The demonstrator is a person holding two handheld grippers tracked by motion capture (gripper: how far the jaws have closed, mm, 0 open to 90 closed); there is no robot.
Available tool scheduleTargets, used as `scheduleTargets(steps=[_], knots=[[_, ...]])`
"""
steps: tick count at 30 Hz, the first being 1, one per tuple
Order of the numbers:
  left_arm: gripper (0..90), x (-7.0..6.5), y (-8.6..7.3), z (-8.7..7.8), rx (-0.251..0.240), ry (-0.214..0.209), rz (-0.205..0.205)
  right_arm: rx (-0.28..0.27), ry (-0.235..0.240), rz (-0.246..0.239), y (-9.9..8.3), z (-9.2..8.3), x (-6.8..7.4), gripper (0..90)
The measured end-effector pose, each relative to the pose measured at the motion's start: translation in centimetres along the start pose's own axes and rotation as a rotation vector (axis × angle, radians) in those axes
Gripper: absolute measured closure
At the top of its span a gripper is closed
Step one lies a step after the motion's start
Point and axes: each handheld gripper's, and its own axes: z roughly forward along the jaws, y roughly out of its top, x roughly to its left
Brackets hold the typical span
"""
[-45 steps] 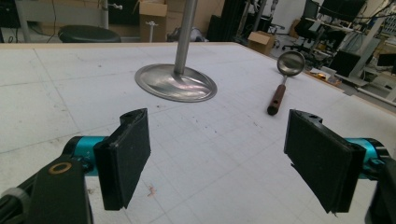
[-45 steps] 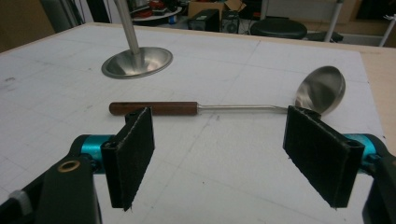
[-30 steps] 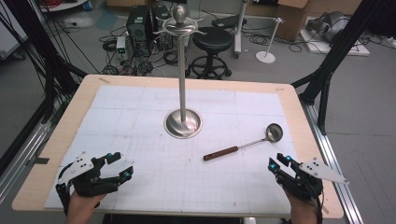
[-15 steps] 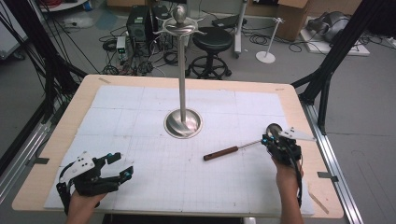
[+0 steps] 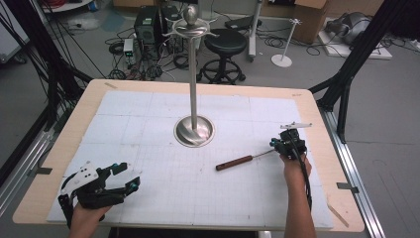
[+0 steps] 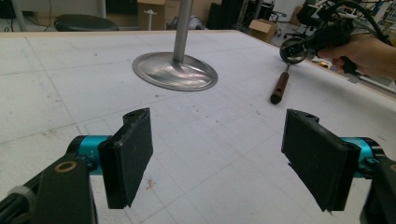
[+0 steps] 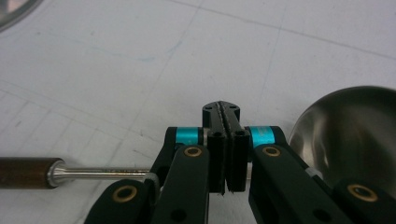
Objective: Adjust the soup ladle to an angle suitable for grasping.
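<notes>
A steel ladle (image 5: 234,162) with a brown wooden handle lies right of centre on the white mat. My right gripper (image 5: 277,145) hovers over its thin shaft, close to the bowl. In the right gripper view its jaws (image 7: 222,109) are shut pad against pad, the shaft (image 7: 102,173) runs underneath them, and the bowl (image 7: 355,135) sits just to their right. I cannot tell whether the jaws touch the ladle. My left gripper (image 5: 126,177) rests near the front left corner, jaws wide open (image 6: 217,158) and empty. Its view also shows the ladle (image 6: 279,88) and right gripper (image 6: 322,37) farther off.
A tall steel stand with a round base (image 5: 194,131) rises at the mat's middle, left of the ladle; its base (image 6: 175,70) lies ahead of my left gripper. Bare wooden table edges (image 5: 327,148) frame the mat. Black frame struts flank the table.
My right gripper has travelled from the near right edge forward to the ladle, ending over the shaft by the bowl, and its jaws have closed. The left gripper has stayed put.
</notes>
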Motion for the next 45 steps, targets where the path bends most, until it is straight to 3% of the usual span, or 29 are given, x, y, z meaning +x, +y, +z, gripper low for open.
scheduleTargets(steps=[6, 9, 12, 19, 26, 30, 33, 45], knots=[[25.3, -0.1, 0.0, -0.2, -0.006, 0.001, -0.003, 0.022, -0.039, 0.012, -0.2, 0.6, -0.5, 89.3], [25.4, -0.1, 0.0, -0.3, -0.006, 0.0, -0.004, 0.083, -0.052, 0.007, -0.4, 1.1, -0.6, 89.3], [25.4, -0.1, 0.0, -0.3, -0.009, -0.001, -0.004, 0.095, -0.058, -0.01, -0.4, 1.0, -0.5, 89.3], [25.6, -0.1, 0.0, -0.4, -0.01, -0.003, -0.002, 0.133, -0.051, -0.008, -0.5, 0.5, -0.5, 89.5], [25.7, -0.1, 0.1, -0.4, -0.014, -0.002, -0.007, 0.187, -0.04, 0.03, -0.6, -0.1, -0.4, 89.6], [25.7, 0.0, 0.2, -0.6, -0.02, -0.001, -0.005, 0.171, -0.037, 0.041, -1.5, -0.8, -0.1, 89.5], [25.7, 0.0, 0.1, -0.6, -0.021, 0.003, -0.011, 0.134, -0.021, 0.08, -2.6, -1.5, -0.1, 89.6], [25.7, -0.1, 0.1, -0.6, -0.021, 0.003, -0.01, 0.144, -0.008, 0.091, -4.7, -3.7, 0.4, 89.5]])
